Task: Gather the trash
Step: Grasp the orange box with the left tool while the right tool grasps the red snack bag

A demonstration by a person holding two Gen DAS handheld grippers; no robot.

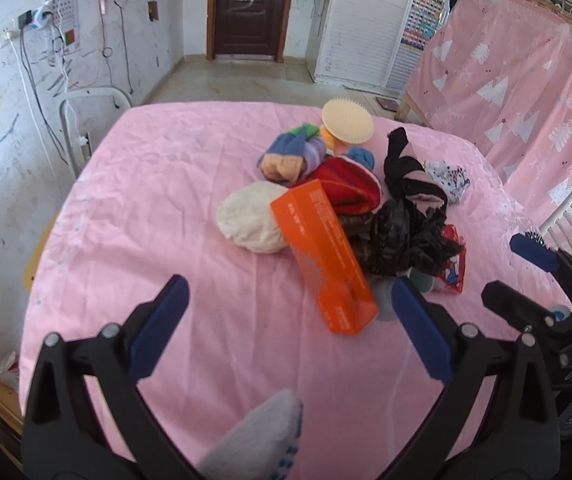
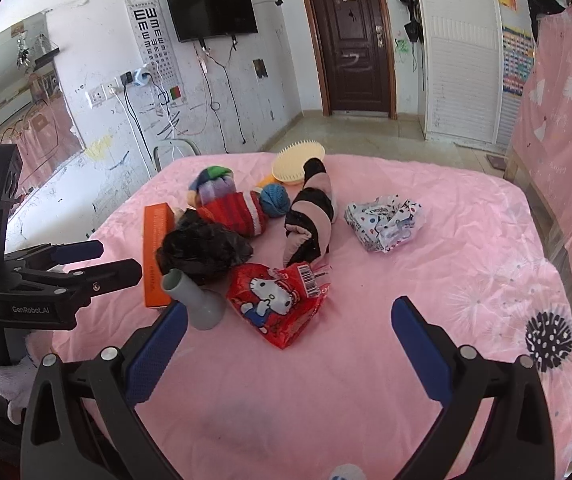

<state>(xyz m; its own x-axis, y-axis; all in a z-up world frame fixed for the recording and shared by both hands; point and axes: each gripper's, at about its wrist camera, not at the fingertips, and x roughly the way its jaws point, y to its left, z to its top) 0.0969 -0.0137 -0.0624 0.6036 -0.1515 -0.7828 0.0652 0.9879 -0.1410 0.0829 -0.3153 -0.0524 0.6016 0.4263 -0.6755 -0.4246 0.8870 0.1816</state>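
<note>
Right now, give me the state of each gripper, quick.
Left gripper: open, holding nothing, above the pink sheet.
Right gripper: open, holding nothing, facing the red snack bag.

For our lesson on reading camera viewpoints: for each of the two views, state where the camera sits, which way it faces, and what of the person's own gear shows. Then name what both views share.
Left wrist view: sits on the left gripper, facing across the pink-covered table toward the door; its open fingers frame the orange box; the right gripper shows at the right edge.
Right wrist view: sits on the right gripper, facing the same way; open fingers frame the red Hello Kitty packet; the left gripper shows at left.
Shared: box, packet, black bag, door.
</note>
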